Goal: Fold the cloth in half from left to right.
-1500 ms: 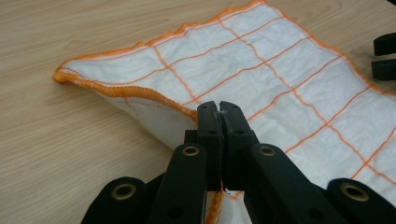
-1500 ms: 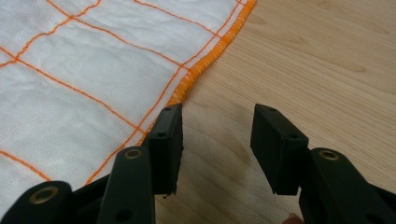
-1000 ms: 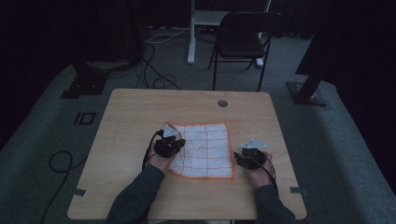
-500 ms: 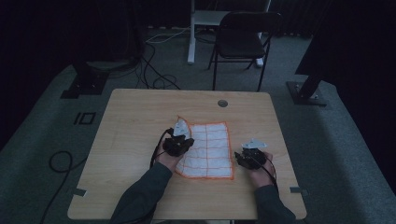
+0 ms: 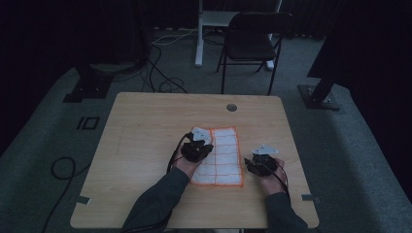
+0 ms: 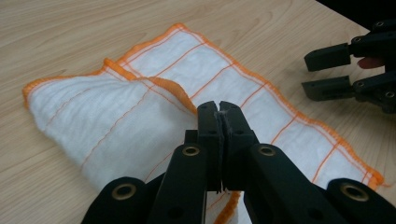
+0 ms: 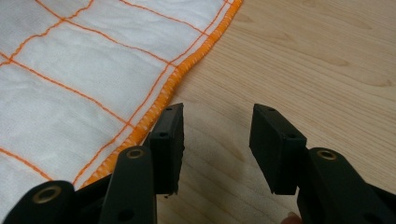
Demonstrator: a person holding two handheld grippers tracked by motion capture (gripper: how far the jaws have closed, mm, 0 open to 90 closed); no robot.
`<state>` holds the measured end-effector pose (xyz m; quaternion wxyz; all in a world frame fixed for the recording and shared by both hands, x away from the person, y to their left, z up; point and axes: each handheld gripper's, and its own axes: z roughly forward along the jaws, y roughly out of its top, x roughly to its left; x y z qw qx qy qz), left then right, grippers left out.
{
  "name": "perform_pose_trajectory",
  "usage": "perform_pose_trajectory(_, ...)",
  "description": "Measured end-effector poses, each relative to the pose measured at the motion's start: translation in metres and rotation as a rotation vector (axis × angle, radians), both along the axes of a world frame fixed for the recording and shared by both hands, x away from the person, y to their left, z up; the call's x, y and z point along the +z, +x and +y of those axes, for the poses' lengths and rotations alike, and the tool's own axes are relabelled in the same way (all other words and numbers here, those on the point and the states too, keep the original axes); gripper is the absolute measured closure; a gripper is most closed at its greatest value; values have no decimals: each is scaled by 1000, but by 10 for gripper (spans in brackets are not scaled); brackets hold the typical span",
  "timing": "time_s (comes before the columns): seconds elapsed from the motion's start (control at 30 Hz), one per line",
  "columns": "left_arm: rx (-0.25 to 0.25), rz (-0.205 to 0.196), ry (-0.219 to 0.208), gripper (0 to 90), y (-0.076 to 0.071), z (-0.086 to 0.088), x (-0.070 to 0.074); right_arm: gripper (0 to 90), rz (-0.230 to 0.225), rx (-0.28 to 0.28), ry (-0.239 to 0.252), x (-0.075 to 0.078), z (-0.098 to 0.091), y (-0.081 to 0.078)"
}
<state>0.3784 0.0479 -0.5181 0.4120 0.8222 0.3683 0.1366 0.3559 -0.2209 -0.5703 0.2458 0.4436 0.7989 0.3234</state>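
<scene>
Left gripper view: left tool (image 6: 219, 109) clamped on cloth (image 6: 112, 116), right tool (image 7: 217, 140) apart, empty

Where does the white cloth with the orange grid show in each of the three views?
High view: the cloth lies at the table's centre, its left part folded over, between the two hands.
Left gripper view: it spreads across the middle, the left claw shut on its folded edge.
Right gripper view: it covers the upper left, beside the open right claw.
Shared landmark: the orange hem, seen along its edge in every view.
</scene>
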Motion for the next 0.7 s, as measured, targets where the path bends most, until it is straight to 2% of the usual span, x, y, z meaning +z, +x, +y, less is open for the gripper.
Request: perform_pose_trajectory(0.7,-73,9,7,893,3,-46,0,546,-4,-23,15,0,-7,-1)
